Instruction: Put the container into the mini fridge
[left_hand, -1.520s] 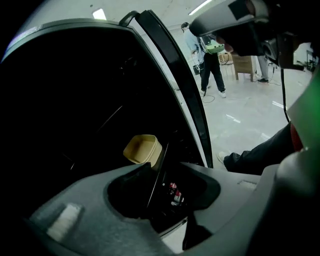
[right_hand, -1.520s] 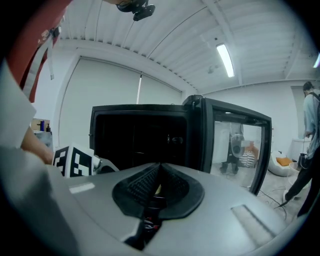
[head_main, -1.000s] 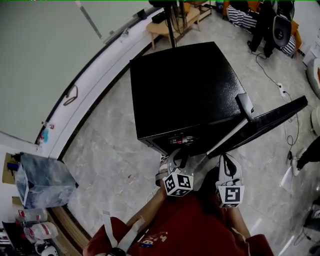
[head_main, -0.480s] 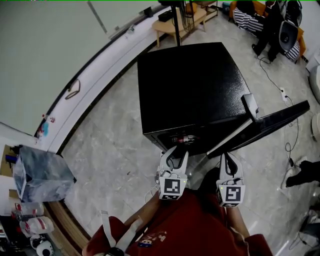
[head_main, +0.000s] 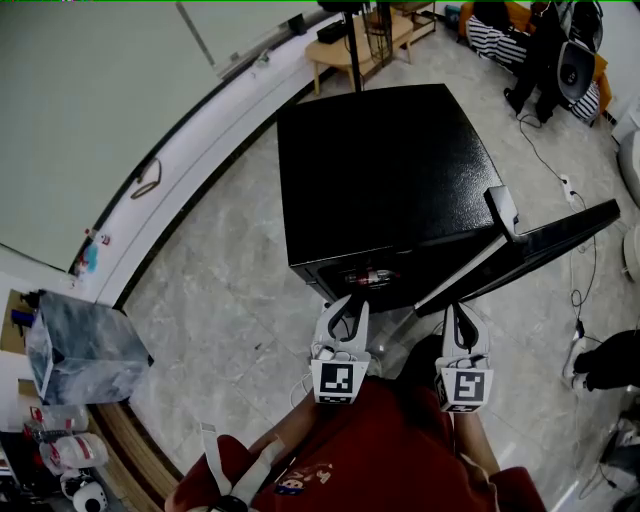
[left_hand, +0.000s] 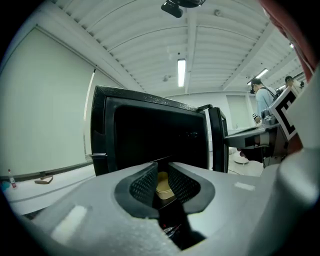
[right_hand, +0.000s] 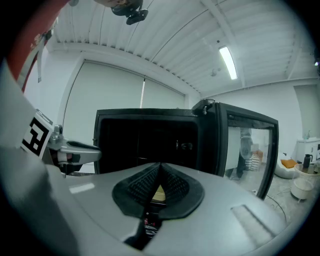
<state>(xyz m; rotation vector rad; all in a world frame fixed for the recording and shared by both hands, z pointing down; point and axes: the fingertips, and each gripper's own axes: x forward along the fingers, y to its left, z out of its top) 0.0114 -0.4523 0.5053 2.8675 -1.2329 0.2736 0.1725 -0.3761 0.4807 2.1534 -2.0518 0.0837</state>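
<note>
Container (left_hand: 162, 185) sat inside the open mini fridge (head_main: 385, 170), so placement was judged done. Left claw (head_main: 348, 305) was empty and half spread, having just been closing. Right claw (head_main: 458, 312) was pressed together on nothing, and both were held just outside the opening.

Grey marbled floor (head_main: 220, 290), pale wall (head_main: 90, 90), low wooden table (head_main: 350, 40), ribbed ceiling (left_hand: 150, 30), strip light (left_hand: 181, 66)

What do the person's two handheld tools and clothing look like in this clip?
Both the left tool and right tool have pale grey moulded bodies, black ribbed pads, and a white cube with black square markers at the rear. The person wears a red top with white straps.
</note>
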